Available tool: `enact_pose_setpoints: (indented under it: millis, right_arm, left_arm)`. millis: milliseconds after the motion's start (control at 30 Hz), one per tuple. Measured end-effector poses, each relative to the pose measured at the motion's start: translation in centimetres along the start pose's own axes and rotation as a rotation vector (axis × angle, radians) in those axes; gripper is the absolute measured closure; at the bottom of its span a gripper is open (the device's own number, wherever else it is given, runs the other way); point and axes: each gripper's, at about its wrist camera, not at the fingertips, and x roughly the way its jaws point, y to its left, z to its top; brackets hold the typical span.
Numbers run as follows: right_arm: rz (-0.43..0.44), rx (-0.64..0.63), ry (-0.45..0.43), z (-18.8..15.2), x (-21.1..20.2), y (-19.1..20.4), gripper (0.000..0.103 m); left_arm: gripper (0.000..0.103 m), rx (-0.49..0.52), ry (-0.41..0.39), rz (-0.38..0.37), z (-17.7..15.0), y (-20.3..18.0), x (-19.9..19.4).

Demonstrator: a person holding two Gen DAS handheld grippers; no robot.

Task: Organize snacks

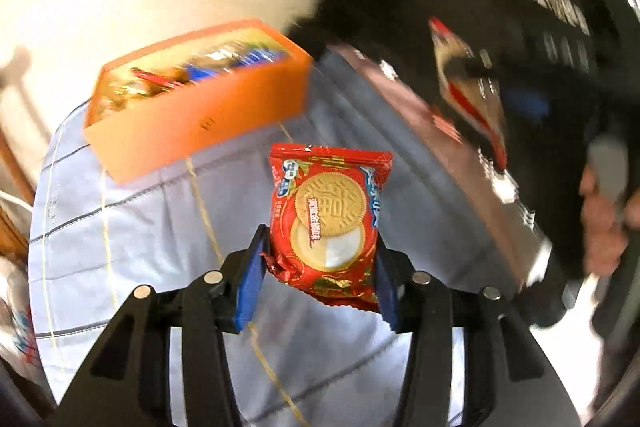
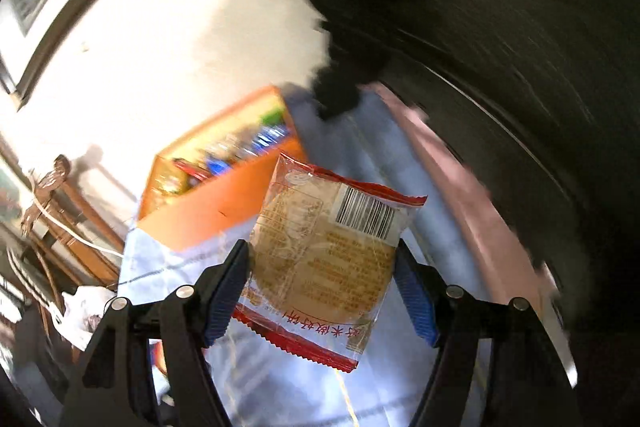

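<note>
Gripping a snack in each tool, you had both packets lifted clear of the pale blue cloth (image 1: 120,247) and aimed toward the orange box (image 1: 208,123), which I judge was their destination. Your left gripper (image 1: 320,279) had its jaws clamped on the red biscuit packet (image 1: 328,211) — glossy, crinkled foil. Your right gripper (image 2: 324,291) had its jaws clamped on the clear cracker packet (image 2: 324,259), barcode up, a round disc inside. That box was rigid, straight-walled and already held wrappers.
</note>
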Motion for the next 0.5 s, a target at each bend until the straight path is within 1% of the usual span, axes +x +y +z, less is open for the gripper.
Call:
enact_pose_setpoints:
  millis: [33, 67, 100, 133, 200, 233, 300, 367, 433, 467, 500]
  right_arm:
    - [0.019, -0.039, -0.002, 1.3, 0.9, 1.6, 0.031]
    - [0.035, -0.07, 0.001, 2.2, 1.4, 2.6, 0.031]
    - [0.053, -0.1, 0.004, 3.2, 2.1, 3.6, 0.031]
    - [0.068, -0.133, 0.004, 4.5, 3.0, 4.9, 0.031]
    - [0.073, -0.199, -0.002, 6.5, 4.4, 7.1, 0.031]
    - [0.07, -0.243, -0.014, 7.9, 5.6, 8.4, 0.031]
    - [0.065, -0.278, -0.009, 9.8, 7.7, 9.8, 0.031]
    - [0.09, -0.3, 0.007, 11.8, 10.4, 11.4, 0.031]
    - [0.089, -0.326, 0.017, 13.4, 12.9, 12.8, 0.031]
    - [0.107, -0.338, 0.024, 13.7, 13.8, 13.3, 0.03]
    - [0.128, -0.351, 0.032, 14.1, 14.6, 13.9, 0.027]
  left_arm:
    - [0.056, -0.014, -0.025, 0.062, 1.4, 1.1, -0.5]
    - [0.056, -0.023, -0.04, 0.14, 3.0, 2.4, -0.5]
    - [0.056, -0.047, -0.047, 0.188, 4.4, 3.8, -0.4]
    - [0.056, -0.083, -0.055, 0.209, 5.6, 5.2, -0.5]
    - [0.056, -0.161, -0.074, 0.235, 8.1, 8.1, -0.6]
    - [0.056, -0.195, -0.094, 0.265, 9.5, 9.9, -0.9]
    - [0.056, -0.22, -0.119, 0.344, 12.2, 12.2, -0.5]
    - [0.056, -0.239, -0.131, 0.36, 14.0, 13.9, 0.0]
    - [0.056, -0.251, -0.127, 0.377, 15.4, 15.6, 0.6]
    - [0.056, -0.25, -0.129, 0.381, 16.0, 16.1, 1.1]
    - [0.05, -0.251, -0.134, 0.387, 16.4, 16.3, 1.5]
